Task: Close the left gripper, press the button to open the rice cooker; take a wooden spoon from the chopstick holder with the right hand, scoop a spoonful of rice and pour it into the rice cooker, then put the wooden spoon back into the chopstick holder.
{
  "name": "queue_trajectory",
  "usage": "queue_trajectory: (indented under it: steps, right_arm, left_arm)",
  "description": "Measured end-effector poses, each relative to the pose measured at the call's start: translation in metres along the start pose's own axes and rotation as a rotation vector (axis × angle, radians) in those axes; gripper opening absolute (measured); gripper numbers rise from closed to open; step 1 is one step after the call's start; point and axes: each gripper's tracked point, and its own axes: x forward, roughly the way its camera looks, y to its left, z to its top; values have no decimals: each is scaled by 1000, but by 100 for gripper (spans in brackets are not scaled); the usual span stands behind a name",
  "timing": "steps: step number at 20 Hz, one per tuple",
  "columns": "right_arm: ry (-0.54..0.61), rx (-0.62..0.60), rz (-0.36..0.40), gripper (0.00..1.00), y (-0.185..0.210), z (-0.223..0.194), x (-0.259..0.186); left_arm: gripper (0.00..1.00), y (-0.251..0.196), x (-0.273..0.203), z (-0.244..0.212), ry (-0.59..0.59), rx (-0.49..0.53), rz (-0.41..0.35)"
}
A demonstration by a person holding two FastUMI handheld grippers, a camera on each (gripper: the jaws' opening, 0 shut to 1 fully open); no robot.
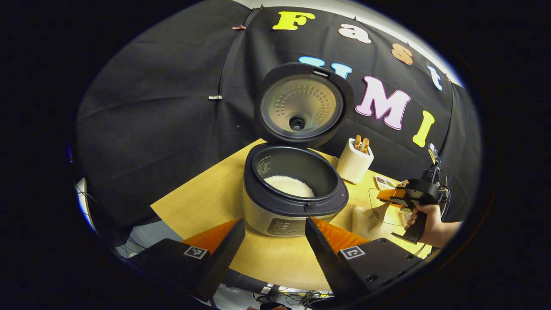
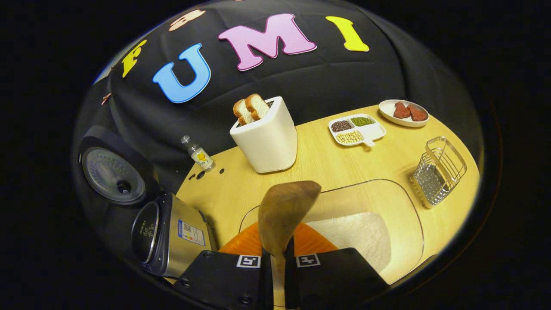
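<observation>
The right gripper [image 2: 279, 258], jaws clenched on the wooden spoon [image 2: 284, 215], hangs over the clear rice tub [image 2: 400, 193]. At 9 o'clock stands the rice cooker [image 2: 172, 232], lid up. The left gripper [image 1: 275, 232] is released, facing the rice cooker at 12 o'clock.

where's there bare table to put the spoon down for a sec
Free: the strip between the toaster, the divided snack tray and the clear rice container. Crowded: by the rice cooker and wire holder.
</observation>
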Motion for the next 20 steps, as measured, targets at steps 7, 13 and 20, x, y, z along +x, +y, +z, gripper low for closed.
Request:
queue_trajectory:
  steps: [7, 13, 20]
  right_arm:
    - [13, 146, 21, 15, -5, 11, -14]
    - [-30, 322, -31, 14, -40, 32, -37]
    - [-74, 622, -59, 14, -80, 50, -69]
  left_arm:
    - [95, 7, -8, 1, -7, -5, 15]
    - [96, -1, -8, 20, -37, 14, -13]
    - [95, -5, -9, 40, -71, 67, -61]
